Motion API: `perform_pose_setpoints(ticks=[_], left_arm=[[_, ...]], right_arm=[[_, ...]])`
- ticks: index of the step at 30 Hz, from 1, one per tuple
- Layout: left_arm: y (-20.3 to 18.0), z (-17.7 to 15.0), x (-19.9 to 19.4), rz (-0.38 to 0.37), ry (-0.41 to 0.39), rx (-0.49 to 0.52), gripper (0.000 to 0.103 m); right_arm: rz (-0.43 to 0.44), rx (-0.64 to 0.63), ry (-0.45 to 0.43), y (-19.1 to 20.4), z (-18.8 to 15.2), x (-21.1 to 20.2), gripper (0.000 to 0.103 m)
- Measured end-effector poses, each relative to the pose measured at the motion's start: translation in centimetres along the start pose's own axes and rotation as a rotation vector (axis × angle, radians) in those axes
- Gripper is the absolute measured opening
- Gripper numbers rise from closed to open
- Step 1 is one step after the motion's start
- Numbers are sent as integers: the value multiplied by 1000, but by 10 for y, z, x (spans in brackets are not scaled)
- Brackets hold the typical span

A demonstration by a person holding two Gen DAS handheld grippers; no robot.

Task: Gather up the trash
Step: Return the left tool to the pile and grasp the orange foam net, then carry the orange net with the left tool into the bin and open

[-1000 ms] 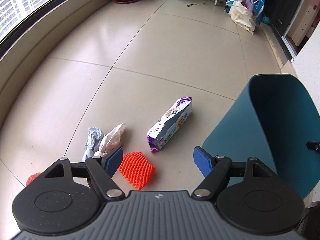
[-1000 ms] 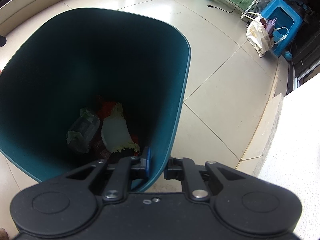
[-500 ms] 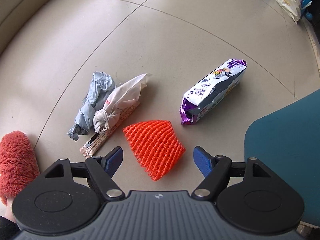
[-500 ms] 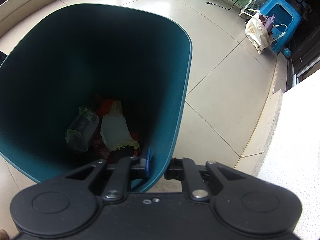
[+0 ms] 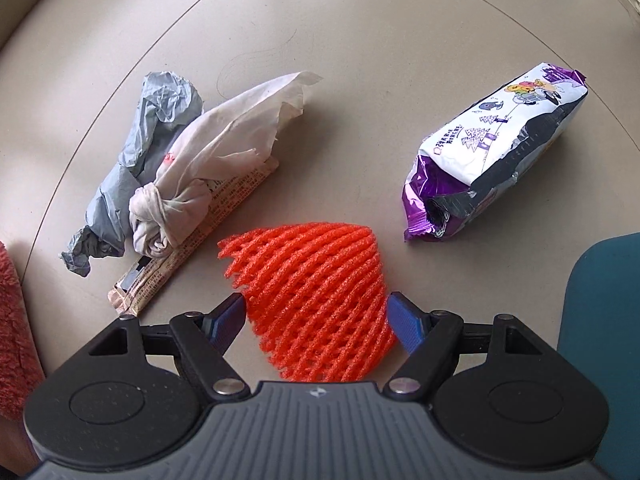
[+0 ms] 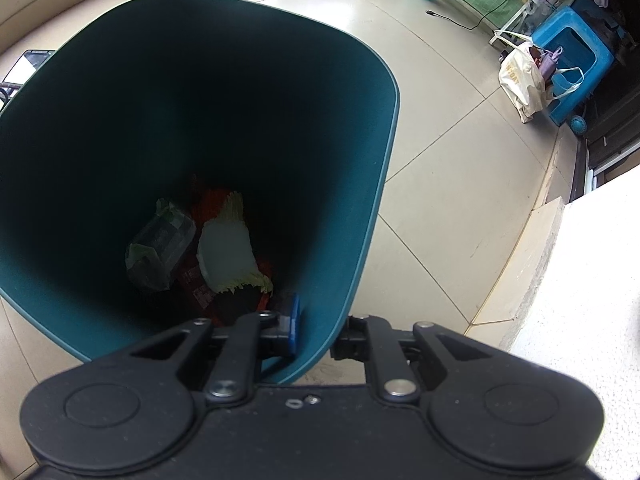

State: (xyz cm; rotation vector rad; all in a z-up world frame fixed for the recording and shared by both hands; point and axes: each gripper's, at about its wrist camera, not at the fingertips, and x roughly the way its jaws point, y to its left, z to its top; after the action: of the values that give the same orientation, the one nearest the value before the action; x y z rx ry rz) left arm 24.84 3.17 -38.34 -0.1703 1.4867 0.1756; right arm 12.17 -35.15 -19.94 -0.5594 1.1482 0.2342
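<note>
Trash lies scattered on the beige tiled floor (image 5: 360,80) under the left gripper (image 5: 316,320), which points down with its blue-padded jaws spread wide on either side of an orange foam mesh fruit sleeve (image 5: 316,300); the sleeve sits between the pads, and whether either pad touches it cannot be told. Just left of the sleeve lies a knotted, off-white crumpled plastic bag (image 5: 200,176) on top of a long, flat, printed beige wrapper (image 5: 188,256), with a crumpled grey plastic bag (image 5: 132,168) pressed against its far side; to the right, apart from the sleeve, lies a purple and white snack packet (image 5: 488,160), torn open at its near end. A fuzzy red-pink object (image 5: 12,320) shows at the left edge; its full shape is cut off.

The right gripper (image 6: 316,330) is clamped narrowly on the near rim of a dark teal plastic trash bin (image 6: 372,200), one blue pad inside the wall and the other finger outside; inside the bin lie a white and yellow piece of foam netting (image 6: 228,252), a clear crumpled plastic wrapper (image 6: 160,252) and some orange scraps. Farther off on the floor stand a blue plastic stool (image 6: 572,52) with a cream tote bag (image 6: 520,80) against it.
</note>
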Motion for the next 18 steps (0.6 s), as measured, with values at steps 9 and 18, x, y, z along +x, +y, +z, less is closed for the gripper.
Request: perform_pose_setpoints(ticks=[9,18], left_arm=[[-1,-10,2,-1,0,39,40],[-2,-19,-24,29,-25,69,17]], right_arm=[[-4,7,-3,0,-1,-1,13],[6,18,-20,-3,-4,-3,13]])
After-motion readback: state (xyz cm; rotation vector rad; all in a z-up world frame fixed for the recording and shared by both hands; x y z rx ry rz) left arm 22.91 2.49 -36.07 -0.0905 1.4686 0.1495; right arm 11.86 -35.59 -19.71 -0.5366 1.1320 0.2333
